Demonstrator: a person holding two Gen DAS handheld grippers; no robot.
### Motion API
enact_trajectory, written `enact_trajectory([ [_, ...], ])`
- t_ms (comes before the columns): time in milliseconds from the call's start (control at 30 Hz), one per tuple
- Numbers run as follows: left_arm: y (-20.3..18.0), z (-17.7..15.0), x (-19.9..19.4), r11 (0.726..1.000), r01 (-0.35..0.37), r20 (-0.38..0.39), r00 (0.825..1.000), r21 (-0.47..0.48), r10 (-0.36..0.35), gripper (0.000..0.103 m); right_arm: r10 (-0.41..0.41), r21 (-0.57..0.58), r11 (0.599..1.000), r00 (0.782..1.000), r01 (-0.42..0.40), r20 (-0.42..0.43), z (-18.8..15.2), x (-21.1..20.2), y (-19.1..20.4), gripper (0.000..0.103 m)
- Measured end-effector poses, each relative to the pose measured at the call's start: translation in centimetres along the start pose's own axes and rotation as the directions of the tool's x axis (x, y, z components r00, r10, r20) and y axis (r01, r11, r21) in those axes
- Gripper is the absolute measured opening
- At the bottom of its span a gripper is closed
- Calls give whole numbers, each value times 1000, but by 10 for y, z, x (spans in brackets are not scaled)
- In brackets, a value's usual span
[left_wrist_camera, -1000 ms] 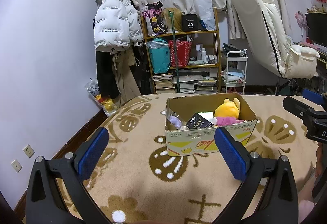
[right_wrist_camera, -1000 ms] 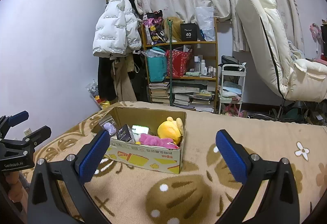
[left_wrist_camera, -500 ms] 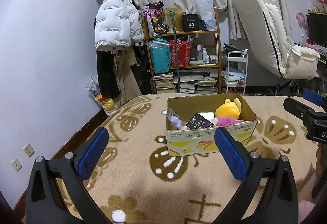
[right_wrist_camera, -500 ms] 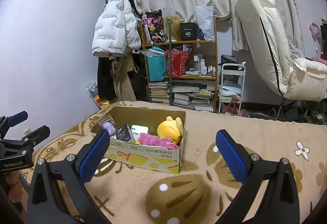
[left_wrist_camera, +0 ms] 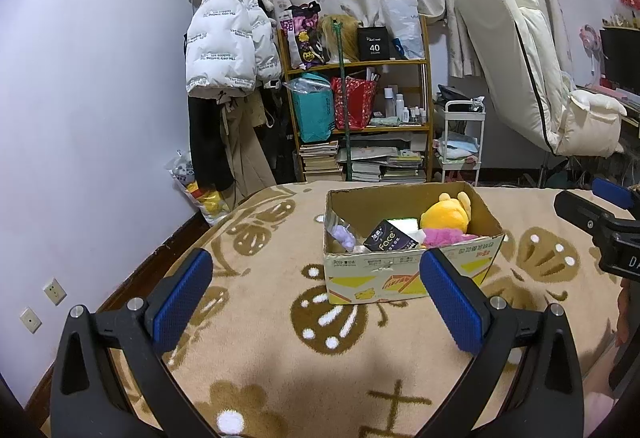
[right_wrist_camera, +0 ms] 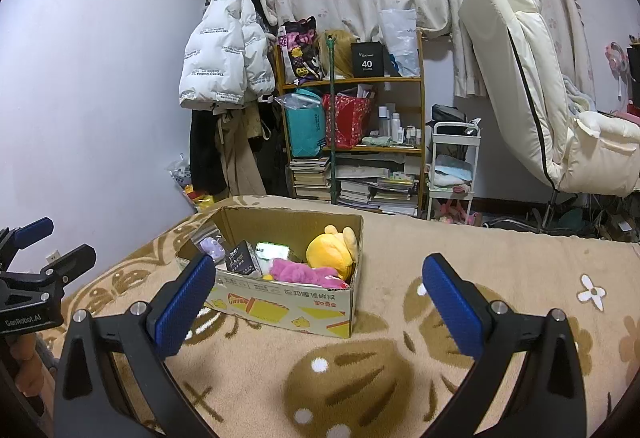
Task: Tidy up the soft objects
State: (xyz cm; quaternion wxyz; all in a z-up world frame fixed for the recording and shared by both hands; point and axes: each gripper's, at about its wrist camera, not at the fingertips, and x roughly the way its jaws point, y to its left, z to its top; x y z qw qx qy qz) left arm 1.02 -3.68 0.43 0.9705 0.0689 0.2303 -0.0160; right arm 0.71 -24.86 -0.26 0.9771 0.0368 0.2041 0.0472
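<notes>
A cardboard box (left_wrist_camera: 412, 276) (right_wrist_camera: 280, 308) stands on a beige patterned blanket. In it lie a yellow plush toy (left_wrist_camera: 446, 216) (right_wrist_camera: 332, 250), a pink fluffy item (left_wrist_camera: 440, 238) (right_wrist_camera: 300, 272), a small purple plush (left_wrist_camera: 342, 234) (right_wrist_camera: 212, 248) and a black tissue pack (left_wrist_camera: 386, 240) (right_wrist_camera: 240, 258). My left gripper (left_wrist_camera: 316, 296) is open and empty, just short of the box. My right gripper (right_wrist_camera: 316, 300) is open and empty, to the right of the box front. Each gripper shows at the edge of the other's view.
The blanket (left_wrist_camera: 260, 350) covers a bed whose left edge drops to the floor by the wall. Behind stand a cluttered shelf (left_wrist_camera: 360, 110), a white jacket on a rack (left_wrist_camera: 224, 38), a small white cart (left_wrist_camera: 460, 142) and a cream recliner (left_wrist_camera: 532, 70).
</notes>
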Motion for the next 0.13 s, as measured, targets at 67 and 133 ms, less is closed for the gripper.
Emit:
enact_trajectory([
  [67, 0, 0, 0, 1000, -1, 0, 1000, 0, 1, 102, -2, 1, 1000, 1000, 2, -1, -1, 0, -1, 103],
  [133, 0, 0, 0, 1000, -2, 4, 1000, -2, 2, 102, 0, 1, 1000, 1000, 0, -1, -1, 0, -1, 103],
])
